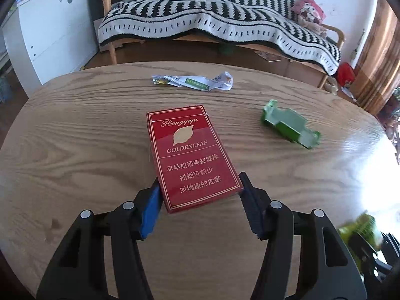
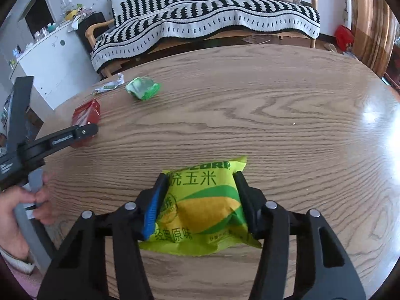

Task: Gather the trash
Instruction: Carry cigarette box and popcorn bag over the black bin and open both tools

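Right now we have both claws closed on trash: left claw [image 1: 200, 187] pinches the near end of the red pack [image 1: 190, 155], right claw [image 2: 200, 195] squeezes the yellow bag [image 2: 202, 207], which bulges between the pads. Both items sit on the desk [image 1: 75, 130]. Beyond the pack lie a green box [image 1: 287, 127] and a crumpled wrapper [image 1: 195, 82]. We should firm the pack grip before lifting, as only its corners are caught. Lift the bag gently; it could slip.
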Motion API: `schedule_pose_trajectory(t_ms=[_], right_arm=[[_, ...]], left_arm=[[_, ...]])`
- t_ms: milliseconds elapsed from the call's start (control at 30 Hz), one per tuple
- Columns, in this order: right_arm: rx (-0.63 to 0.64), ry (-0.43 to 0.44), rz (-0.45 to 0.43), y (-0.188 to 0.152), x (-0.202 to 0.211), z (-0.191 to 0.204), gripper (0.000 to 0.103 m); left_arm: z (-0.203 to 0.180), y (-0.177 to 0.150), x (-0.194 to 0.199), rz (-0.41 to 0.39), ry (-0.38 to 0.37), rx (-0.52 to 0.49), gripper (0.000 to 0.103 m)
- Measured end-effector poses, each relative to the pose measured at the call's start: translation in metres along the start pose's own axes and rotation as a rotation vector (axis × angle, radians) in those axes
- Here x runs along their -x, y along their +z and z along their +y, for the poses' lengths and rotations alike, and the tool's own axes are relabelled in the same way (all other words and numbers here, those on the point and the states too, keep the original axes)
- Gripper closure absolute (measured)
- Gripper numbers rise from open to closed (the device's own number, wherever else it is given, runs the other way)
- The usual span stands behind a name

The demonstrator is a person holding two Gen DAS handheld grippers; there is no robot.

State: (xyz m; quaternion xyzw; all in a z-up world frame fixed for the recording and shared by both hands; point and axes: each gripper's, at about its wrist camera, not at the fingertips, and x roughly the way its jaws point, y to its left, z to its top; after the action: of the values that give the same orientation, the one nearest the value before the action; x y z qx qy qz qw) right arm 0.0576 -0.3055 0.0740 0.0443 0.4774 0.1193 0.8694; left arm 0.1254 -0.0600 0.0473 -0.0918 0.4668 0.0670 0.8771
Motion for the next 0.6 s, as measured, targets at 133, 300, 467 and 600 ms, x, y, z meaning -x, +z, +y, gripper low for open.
schedule_pose_trajectory(t_ms=[133, 300, 467, 600], right_arm=[[0.01, -0.003, -0.08, 0.001, 0.026, 0.007, 0.05], [-0.082, 0.061, -0.126, 0.0, 0.051, -0.007, 0.05], [-0.194, 0.125, -0.202, -0.022, 0.106, -0.043, 0.05], [-0.244, 0.054, -0.292, -0.064, 0.178, -0.107, 0.05]], left_arm=[[-0.002, -0.013, 0.037, -0.037, -0.035, -0.02, 0.046], [-0.025, -0.055, 0.078, -0.044, -0.113, -0.049, 0.046], [-0.087, -0.103, 0.129, -0.063, -0.226, -0.201, 0.046], [-0.147, -0.128, 0.165, -0.065, -0.311, -0.32, 0.046]])
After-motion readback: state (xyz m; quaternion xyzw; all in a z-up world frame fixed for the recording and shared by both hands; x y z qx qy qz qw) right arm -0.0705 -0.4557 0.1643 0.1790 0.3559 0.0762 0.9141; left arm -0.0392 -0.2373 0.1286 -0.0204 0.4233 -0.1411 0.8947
